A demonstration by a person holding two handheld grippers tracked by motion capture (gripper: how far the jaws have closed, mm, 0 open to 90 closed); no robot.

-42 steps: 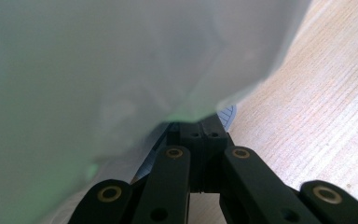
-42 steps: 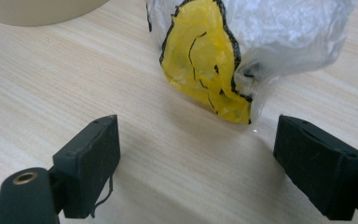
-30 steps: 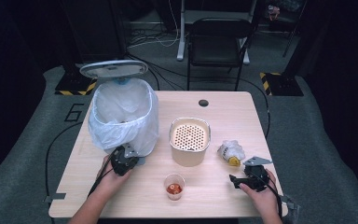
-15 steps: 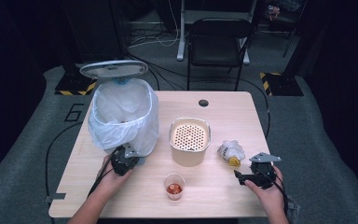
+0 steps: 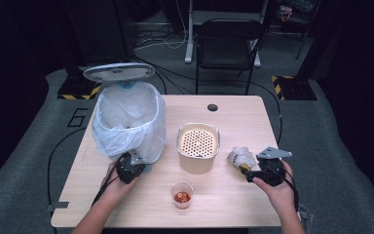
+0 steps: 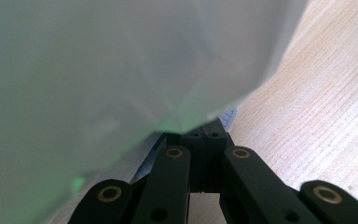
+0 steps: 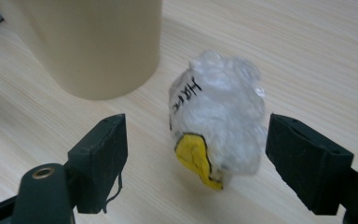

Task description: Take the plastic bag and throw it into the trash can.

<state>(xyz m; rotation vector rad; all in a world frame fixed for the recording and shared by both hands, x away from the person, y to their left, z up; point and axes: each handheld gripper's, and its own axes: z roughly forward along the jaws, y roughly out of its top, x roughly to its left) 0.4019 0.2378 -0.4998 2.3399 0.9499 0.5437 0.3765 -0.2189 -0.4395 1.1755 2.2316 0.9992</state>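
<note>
A crumpled clear plastic wrapper (image 5: 241,157) with a yellow patch lies on the wooden table (image 5: 233,117), right of a beige perforated container (image 5: 198,146). My right gripper (image 5: 247,172) points at it from the right. In the right gripper view the wrapper (image 7: 216,121) sits between the jaws of my right gripper (image 7: 204,156). Those jaws have just been closing, and gaps remain on both sides, so it is open. My left gripper (image 5: 135,163) is shut at the foot of the white-bagged bin (image 5: 126,122). Its tips (image 6: 204,135) lie under the bag's edge.
The bin's lid (image 5: 118,71) stands raised at the back. A small clear cup (image 5: 181,194) with something reddish inside stands near the front edge. The beige container's wall (image 7: 93,42) rises close on the left in the right gripper view. A black chair (image 5: 229,44) stands behind the table.
My right gripper has lifted and moved a little farther from the person, towards the wrapper. The left gripper, wrapper, cup and bin have stayed where they were.
</note>
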